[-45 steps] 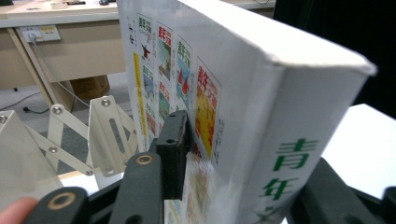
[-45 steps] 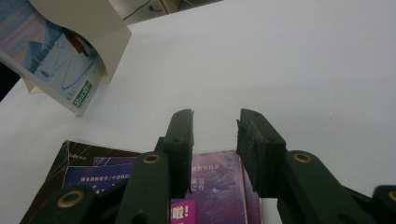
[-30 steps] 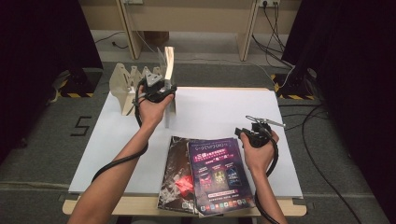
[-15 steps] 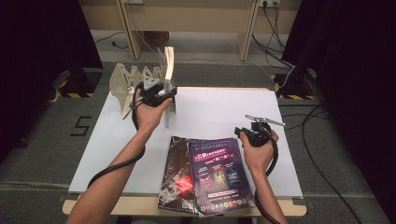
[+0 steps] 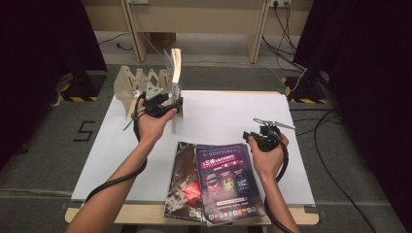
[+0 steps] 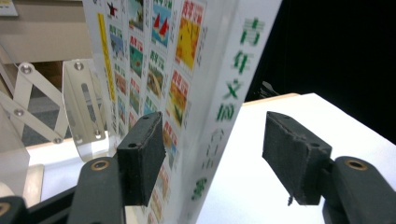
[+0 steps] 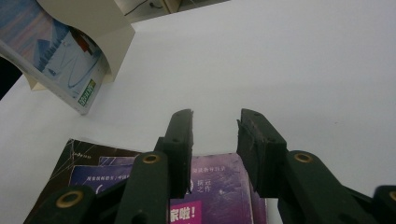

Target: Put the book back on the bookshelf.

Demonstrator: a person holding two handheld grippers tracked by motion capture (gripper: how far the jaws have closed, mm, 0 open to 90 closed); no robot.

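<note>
Far left: one pale folding zigzag book rack (image 5: pixel 141 85) at the table's (image 5: pixel 228 116) far left corner. Just right of it, one thin upright book with colourful picture squares on its cover (image 6: pixel 159 93), standing against the rack. My left gripper (image 5: pixel 163 104) has just been opening; its jaws flank the spine, pads clear. I judge the book light, stiff, glossy and prone to toppling; best taken low across the spine. Near centre: two flat magazines, one dark (image 5: pixel 187 179), one purple (image 5: pixel 228 179) overlapping it. Right: my right gripper (image 7: pixel 215 140), half open, empty.
</note>
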